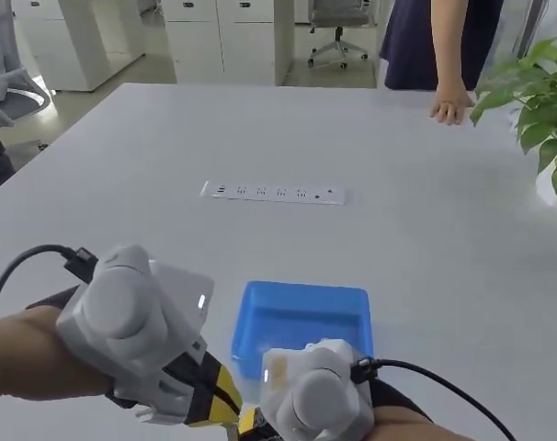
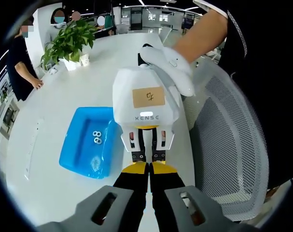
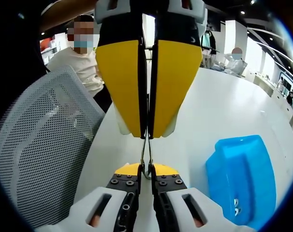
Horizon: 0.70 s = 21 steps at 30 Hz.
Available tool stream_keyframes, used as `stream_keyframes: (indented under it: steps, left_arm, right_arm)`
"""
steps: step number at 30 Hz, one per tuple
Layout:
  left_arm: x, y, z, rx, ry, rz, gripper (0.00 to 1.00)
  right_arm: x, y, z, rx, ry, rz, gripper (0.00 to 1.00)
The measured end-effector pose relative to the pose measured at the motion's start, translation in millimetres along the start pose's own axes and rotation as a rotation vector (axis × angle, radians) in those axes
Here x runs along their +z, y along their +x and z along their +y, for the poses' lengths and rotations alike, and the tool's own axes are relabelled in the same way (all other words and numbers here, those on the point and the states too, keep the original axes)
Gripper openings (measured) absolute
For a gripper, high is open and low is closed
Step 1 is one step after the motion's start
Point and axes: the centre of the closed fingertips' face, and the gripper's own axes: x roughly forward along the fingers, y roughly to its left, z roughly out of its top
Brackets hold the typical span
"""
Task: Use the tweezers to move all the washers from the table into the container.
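Observation:
Thin metal tweezers [image 3: 146, 145] run between my two grippers, which meet tip to tip near the table's front edge. My left gripper [image 3: 146, 135] has its yellow jaws shut on the tweezers' upper part. My right gripper [image 3: 146, 170] is closed on their lower end. In the left gripper view my left gripper [image 2: 149, 166] faces my right gripper [image 2: 149, 155] head on. The blue container [image 1: 301, 303] lies just beyond them, and two washers [image 2: 96, 137] rest inside the blue container [image 2: 74, 145]. In the head view the left gripper [image 1: 225, 404] and the right gripper [image 1: 251, 423] sit low.
A white power strip [image 1: 274, 193] lies mid-table. At the far edge, a person rests a hand [image 1: 451, 110] on the table. A potted plant [image 1: 540, 101] stands at the right. A grey mesh chair [image 2: 233, 145] is close behind the grippers.

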Motion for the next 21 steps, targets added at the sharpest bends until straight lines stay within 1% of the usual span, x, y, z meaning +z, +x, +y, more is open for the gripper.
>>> stream_keyframes:
  steps: [8,17,21]
  left_arm:
    - [4.5,-4.7,1.1,0.004,0.001,-0.007,0.04]
    - [12.7,-12.1,1.1,0.003,0.005,-0.013,0.04]
    - [16.1,-15.1,0.3,-0.004,0.006,-0.014,0.04]
  right_arm:
    - [4.1,-4.7,-1.7,-0.007,-0.013,-0.003,0.09]
    - [9.9,-13.7,-1.4,-0.01,-0.018,-0.006,0.09]
    - [12.5,-17.9,-0.2,-0.01,-0.021,-0.009,0.09]
